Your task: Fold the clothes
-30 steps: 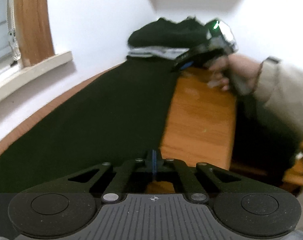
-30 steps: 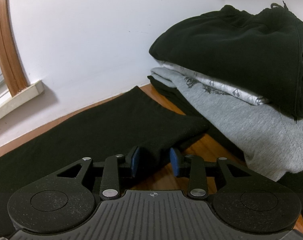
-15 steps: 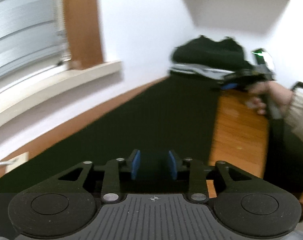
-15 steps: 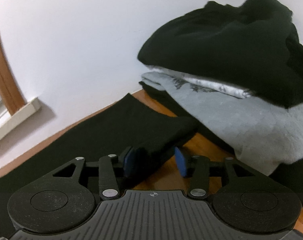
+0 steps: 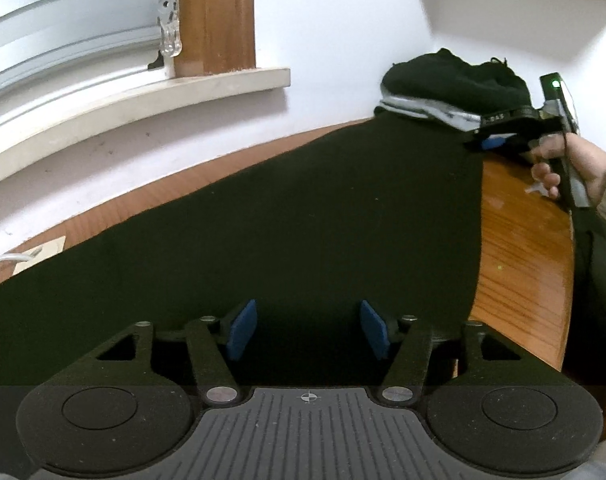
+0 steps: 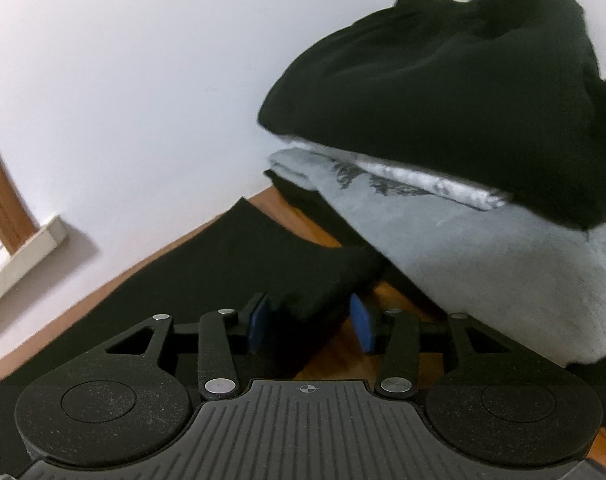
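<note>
A black garment (image 5: 303, 208) lies spread flat on the wooden table (image 5: 523, 264). My left gripper (image 5: 309, 328) hovers low over its near part. Its jaws are opening, and the blue pads (image 5: 243, 330) stand apart with flat cloth beneath them and nothing pinched. At the far end a hand holds my right gripper (image 5: 491, 142) at the cloth's corner. In the right wrist view that gripper (image 6: 311, 324) has the folded black corner (image 6: 315, 280) between its closing jaws. The left pad (image 6: 258, 326) touches the cloth, while a sliver of wood shows beside the right pad.
A stack of folded clothes (image 6: 483, 260) stands against the wall just past the corner: black on top (image 6: 443, 80), a patterned white layer, grey fleece below. A window sill (image 5: 143, 96) and wooden frame are on the left. The table's right edge (image 5: 569, 280) borders a person's dark clothing.
The left gripper went from shut to open and swung left along the garment, bringing the window into view. The right gripper stayed at the corner and rolled slightly.
</note>
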`<state>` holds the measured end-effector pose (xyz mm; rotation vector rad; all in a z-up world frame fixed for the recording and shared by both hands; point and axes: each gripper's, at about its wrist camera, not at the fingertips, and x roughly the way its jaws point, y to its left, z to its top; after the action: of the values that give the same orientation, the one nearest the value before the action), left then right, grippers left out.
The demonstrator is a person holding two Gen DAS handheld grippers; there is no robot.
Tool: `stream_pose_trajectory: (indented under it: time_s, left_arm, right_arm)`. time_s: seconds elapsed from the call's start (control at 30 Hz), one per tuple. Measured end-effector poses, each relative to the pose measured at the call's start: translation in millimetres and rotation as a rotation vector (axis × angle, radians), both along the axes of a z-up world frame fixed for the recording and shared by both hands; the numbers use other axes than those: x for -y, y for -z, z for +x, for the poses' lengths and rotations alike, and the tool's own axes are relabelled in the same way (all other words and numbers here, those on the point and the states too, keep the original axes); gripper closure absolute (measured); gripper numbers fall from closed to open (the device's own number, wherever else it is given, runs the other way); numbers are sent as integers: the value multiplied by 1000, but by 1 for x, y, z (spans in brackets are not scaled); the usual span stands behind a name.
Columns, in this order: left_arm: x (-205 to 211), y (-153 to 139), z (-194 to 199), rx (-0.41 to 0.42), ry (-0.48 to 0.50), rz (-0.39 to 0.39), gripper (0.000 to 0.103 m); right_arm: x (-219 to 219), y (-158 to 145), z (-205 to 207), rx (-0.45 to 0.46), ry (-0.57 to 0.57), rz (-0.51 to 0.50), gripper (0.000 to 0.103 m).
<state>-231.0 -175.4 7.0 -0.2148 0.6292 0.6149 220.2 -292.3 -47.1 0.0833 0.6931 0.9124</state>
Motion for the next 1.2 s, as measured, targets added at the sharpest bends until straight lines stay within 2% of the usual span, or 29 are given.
stream_pose_trajectory:
  time_s: [0.07, 0.23, 0.33, 0.43, 0.6, 0.67, 0.73, 0.8, 0.9, 0.97, 1.0, 1.13, 1.2]
  left_arm:
    - [-4, 0, -3, 23, 8, -27, 33]
    - [-6, 0, -6, 46, 10, -53, 28]
    - [-5, 0, -5, 40, 11, -49, 28]
    - [-4, 1, -5, 45, 8, -53, 27]
    - [1, 1, -2, 42, 21, -51, 25]
    - [2, 1, -2, 42, 27, -49, 25]
    - [2, 2, -1, 41, 29, -47, 25]
    - [1, 2, -1, 47, 29, -53, 25]
    - [0, 2, -2, 53, 31, -60, 24]
    - [0, 2, -1, 52, 32, -59, 24]
    - [0, 2, -1, 52, 32, -59, 23]
    - [0, 3, -2, 53, 32, -58, 23]
    - [0, 3, -2, 53, 32, -58, 23]
  right_arm:
    - [-4, -1, -2, 7, -20, -18, 78]
    - [-8, 0, -2, -5, -41, -23, 92]
    - [-7, -2, -2, -11, -48, -16, 95]
    - [-9, -13, -10, 94, -81, -40, 96]
    - [-9, -53, -26, 238, -92, -9, 96]
    - [-6, -65, -28, 253, -97, 6, 96]
    - [-5, -63, -22, 221, -108, -22, 96]
    - [-5, -48, -16, 164, -108, -75, 96]
    - [-1, -25, -6, 77, -85, -90, 95]
    - [4, -13, 0, 25, -66, -79, 90]
    - [4, -12, 1, 15, -60, -68, 90]
    - [3, -12, 2, -6, -44, -42, 77]
    - [5, -10, 4, -15, -38, -27, 76]
